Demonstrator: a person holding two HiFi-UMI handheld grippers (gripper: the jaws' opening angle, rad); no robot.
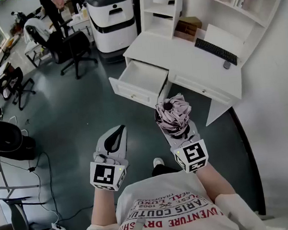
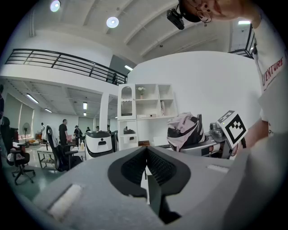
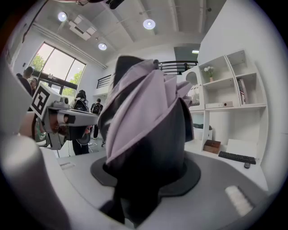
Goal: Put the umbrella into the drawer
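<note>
Right gripper (image 1: 182, 136) is clamped around the umbrella (image 1: 173, 113), and in the right gripper view the folded bundle (image 3: 144, 134) fills the whole gap between the jaws. So the umbrella is up in the air in my right tool, not in the drawer (image 1: 131, 93). The drawer stands pulled out of the white desk (image 1: 194, 62), and what I can see of its inside is bare.

Here is the relation that matters: the drawer lies ahead of the umbrella and a little to the left, lower than the gripper. The right side is plainly the nearer one. The umbrella's long axis runs along the jaws, with its dark round end cap pointing forward toward the desk. The drawer's open box looks wider along its front than it is deep. I reckon the bundle has to go down over the front panel and perhaps turn to lie along that width.

Left gripper (image 1: 118, 131) hangs beside the right one, jaws pressed together with nothing between them. It sits near the drawer's front corner, so it could steady the drawer if needed.

The umbrella is soft stuff: pale mauve fabric in loose pleats over darker panels, bunched rather than strapped tight. I expect it to squash and snag on an edge. The drawer is rigid painted white board with square walls. A black keyboard (image 1: 216, 51) lies on the desktop, well apart from the drawer.
</note>
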